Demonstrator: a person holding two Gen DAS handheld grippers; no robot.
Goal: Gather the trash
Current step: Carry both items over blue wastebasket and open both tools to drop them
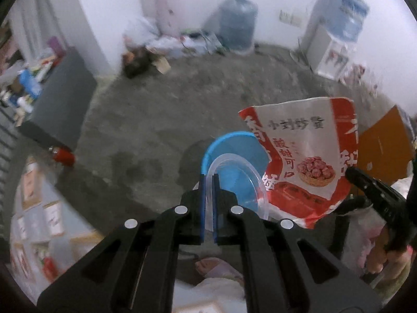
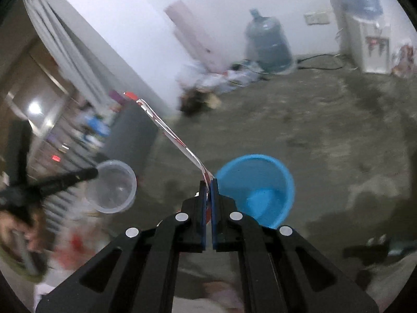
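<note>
Both claws clamped, my left gripper (image 1: 208, 178) pinching clear plastic cup (image 1: 234, 182) rim, right gripper (image 2: 208, 182) gripping red snack bag (image 2: 166, 127) edge, blue basin (image 2: 256, 187) lower centre on floor.

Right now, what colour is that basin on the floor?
The basin is bright blue, clearest in the right wrist view.

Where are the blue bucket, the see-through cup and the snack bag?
blue bucket (image 2: 256, 200), right wrist view, inside wall.
see-through cup (image 2: 114, 187), right wrist view, inner bottom.
snack bag (image 1: 302, 140), left wrist view, printed front.

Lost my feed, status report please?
Left gripper shut on clear plastic container. Right gripper shut on red snack bag. Blue basin below, nothing blocking.
</note>
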